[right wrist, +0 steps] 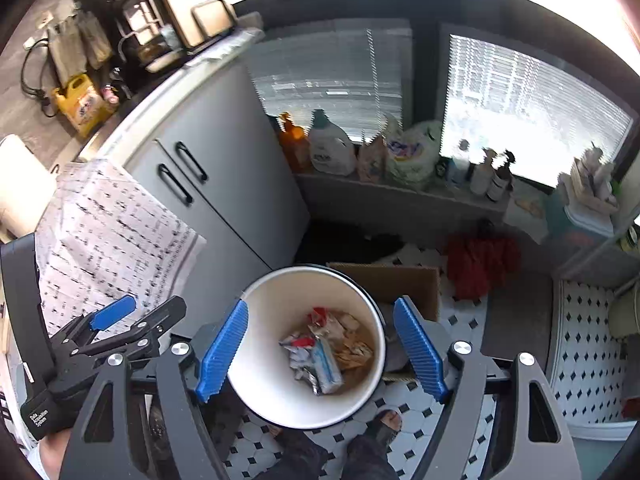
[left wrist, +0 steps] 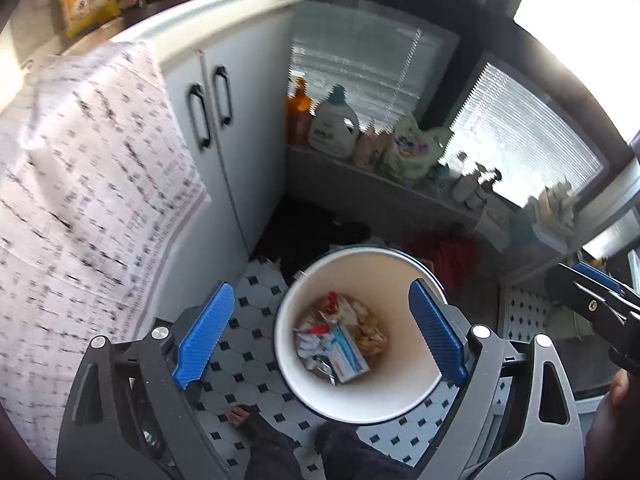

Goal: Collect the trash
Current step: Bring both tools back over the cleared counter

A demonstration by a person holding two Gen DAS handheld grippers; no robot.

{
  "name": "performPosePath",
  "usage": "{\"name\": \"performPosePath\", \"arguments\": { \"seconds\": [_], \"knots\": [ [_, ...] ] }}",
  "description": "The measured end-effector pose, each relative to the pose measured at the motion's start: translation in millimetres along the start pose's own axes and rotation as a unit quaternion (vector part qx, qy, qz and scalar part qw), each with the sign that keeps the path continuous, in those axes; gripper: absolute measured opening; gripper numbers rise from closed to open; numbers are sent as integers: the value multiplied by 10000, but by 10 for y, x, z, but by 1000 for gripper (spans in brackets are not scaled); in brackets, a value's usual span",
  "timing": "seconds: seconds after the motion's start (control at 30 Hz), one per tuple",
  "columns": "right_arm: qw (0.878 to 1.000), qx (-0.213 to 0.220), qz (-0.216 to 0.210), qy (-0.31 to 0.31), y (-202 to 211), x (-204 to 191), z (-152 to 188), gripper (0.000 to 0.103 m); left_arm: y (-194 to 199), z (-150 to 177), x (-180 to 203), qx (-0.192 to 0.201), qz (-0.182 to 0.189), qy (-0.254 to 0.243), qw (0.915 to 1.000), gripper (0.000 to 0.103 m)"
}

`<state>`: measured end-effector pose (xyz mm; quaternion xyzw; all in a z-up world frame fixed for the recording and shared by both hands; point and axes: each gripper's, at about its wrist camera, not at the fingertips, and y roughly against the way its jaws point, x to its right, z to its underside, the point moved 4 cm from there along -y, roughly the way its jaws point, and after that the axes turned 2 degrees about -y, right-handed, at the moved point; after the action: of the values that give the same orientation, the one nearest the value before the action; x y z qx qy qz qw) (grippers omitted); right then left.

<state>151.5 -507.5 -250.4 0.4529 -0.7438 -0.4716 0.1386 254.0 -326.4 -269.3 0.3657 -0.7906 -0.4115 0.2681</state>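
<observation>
A round white bin [left wrist: 304, 300] stands on the tiled floor below both grippers, and its inner wall [right wrist: 276, 320] shows in the right wrist view too. Crumpled wrappers, a small blue-and-white box and other trash [left wrist: 340, 340] lie at its bottom [right wrist: 328, 348]. My left gripper [left wrist: 320, 334] hangs above the bin, open, with nothing between its blue pads. My right gripper [right wrist: 320, 350] hangs above it as well, also open with nothing in it. Each gripper shows in the other's view: the right one [left wrist: 600, 292] at the right edge, the left one [right wrist: 136, 316] at the lower left.
A grey cabinet [left wrist: 224, 128] with two black handles rises left of the bin, and a patterned cloth [left wrist: 88, 184] hangs over the counter. Detergent bottles [left wrist: 332, 124] line the window ledge. A red cloth [right wrist: 480, 264] and cardboard [right wrist: 404, 284] lie behind the bin. A person's feet [right wrist: 384, 424] stand near it.
</observation>
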Motion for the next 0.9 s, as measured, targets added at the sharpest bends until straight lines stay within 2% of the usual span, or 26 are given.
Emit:
{"name": "performPosePath", "arguments": {
  "seconds": [0.17, 0.4, 0.9],
  "knots": [
    [9997, 173, -137, 96, 103, -356, -107, 88, 254, -132, -345, 217, -128, 120, 9996, 93],
    [9981, 401, -353, 296, 245, -907, -252, 95, 668, -281, -882, 584, -307, 402, 9970, 97],
    [9916, 725, -773, 745, 467, -2228, -281, 95, 1453, -337, -2135, 1118, -647, 947, 9871, 97]
  ]
}}
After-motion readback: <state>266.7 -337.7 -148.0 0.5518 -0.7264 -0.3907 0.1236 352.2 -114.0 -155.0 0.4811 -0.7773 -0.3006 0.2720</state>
